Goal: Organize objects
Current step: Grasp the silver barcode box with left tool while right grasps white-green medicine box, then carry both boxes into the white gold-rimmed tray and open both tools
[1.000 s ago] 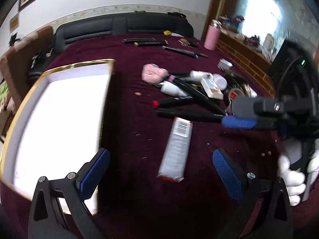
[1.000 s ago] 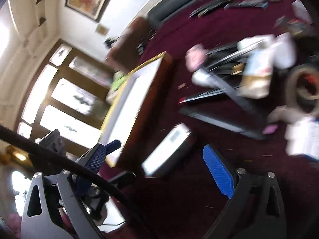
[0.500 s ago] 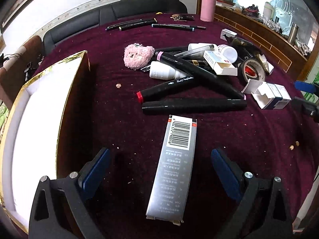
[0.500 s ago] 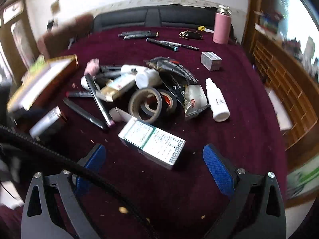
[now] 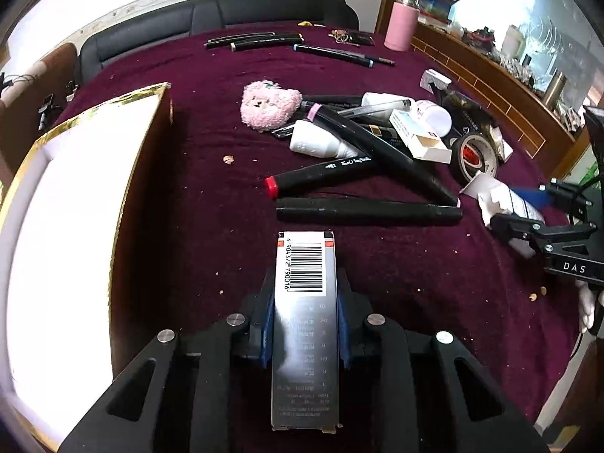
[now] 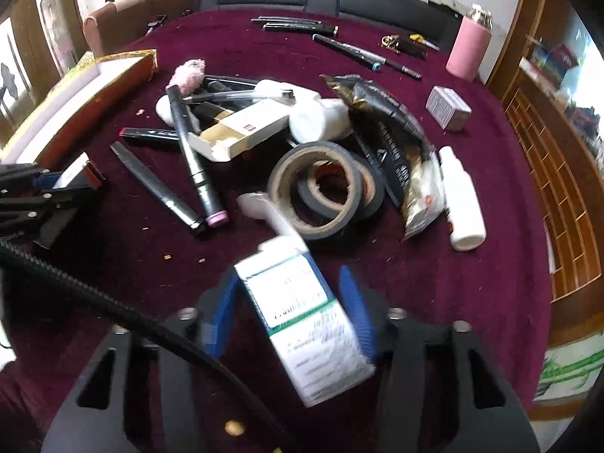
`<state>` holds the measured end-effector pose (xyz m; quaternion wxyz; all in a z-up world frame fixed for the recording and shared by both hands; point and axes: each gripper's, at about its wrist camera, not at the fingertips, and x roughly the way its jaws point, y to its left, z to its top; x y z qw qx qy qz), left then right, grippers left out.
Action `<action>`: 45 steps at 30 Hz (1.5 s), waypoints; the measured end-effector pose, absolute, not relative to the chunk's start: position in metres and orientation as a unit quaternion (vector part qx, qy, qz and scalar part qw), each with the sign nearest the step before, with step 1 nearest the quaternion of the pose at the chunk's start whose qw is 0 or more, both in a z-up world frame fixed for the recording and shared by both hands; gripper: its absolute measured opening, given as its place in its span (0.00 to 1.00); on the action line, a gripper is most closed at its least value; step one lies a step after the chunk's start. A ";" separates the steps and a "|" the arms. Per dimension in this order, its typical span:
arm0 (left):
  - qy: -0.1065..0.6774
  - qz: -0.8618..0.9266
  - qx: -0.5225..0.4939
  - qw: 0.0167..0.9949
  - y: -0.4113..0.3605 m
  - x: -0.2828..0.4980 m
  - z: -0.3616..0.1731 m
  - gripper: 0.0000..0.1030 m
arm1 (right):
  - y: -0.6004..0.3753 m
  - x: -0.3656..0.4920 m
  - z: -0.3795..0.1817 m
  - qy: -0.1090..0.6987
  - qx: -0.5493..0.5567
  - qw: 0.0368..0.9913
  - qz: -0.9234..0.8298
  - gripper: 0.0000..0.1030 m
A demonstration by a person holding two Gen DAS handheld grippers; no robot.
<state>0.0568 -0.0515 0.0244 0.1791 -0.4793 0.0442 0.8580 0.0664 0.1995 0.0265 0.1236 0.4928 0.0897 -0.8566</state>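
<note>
- Two grippers, jaws just closed: left gripper (image 5: 305,313) clamps a long grey carton (image 5: 305,324) lying on the maroon cloth (image 5: 211,196); right gripper (image 6: 290,309) pinches a white, green-banded box (image 6: 302,321), tilted.
- Beyond: black markers (image 5: 368,213), tape rolls (image 6: 321,188).
- Left: gold-rimmed tray (image 5: 71,204), white inside.
- Far: pink bottle (image 5: 402,20).
</note>
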 end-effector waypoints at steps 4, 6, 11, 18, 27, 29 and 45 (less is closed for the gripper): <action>0.022 0.862 -0.471 0.187 -0.060 0.065 0.033 0.22 | 0.194 0.074 0.030 0.077 0.502 0.118 -0.854 0.32; 0.009 0.865 -0.464 0.189 -0.067 0.070 0.040 0.22 | 0.194 0.080 0.037 0.062 0.497 0.120 -0.857 0.32; -0.029 0.877 -0.441 0.189 -0.088 0.077 0.063 0.22 | 0.186 0.092 0.067 0.029 0.475 0.148 -0.867 0.32; -0.048 0.891 -0.421 0.164 -0.129 0.077 0.089 0.22 | 0.138 0.083 0.102 -0.022 0.450 0.228 -0.863 0.32; -0.034 0.903 -0.417 0.100 -0.187 0.014 0.109 0.22 | 0.044 0.013 0.116 -0.124 0.464 0.326 -0.814 0.33; -0.032 0.901 -0.422 0.094 -0.196 -0.004 0.109 0.22 | 0.023 -0.010 0.110 -0.145 0.478 0.326 -0.803 0.33; -0.088 0.861 -0.491 0.095 -0.218 -0.131 0.046 0.22 | -0.057 -0.143 0.044 -0.185 0.539 0.207 -0.796 0.33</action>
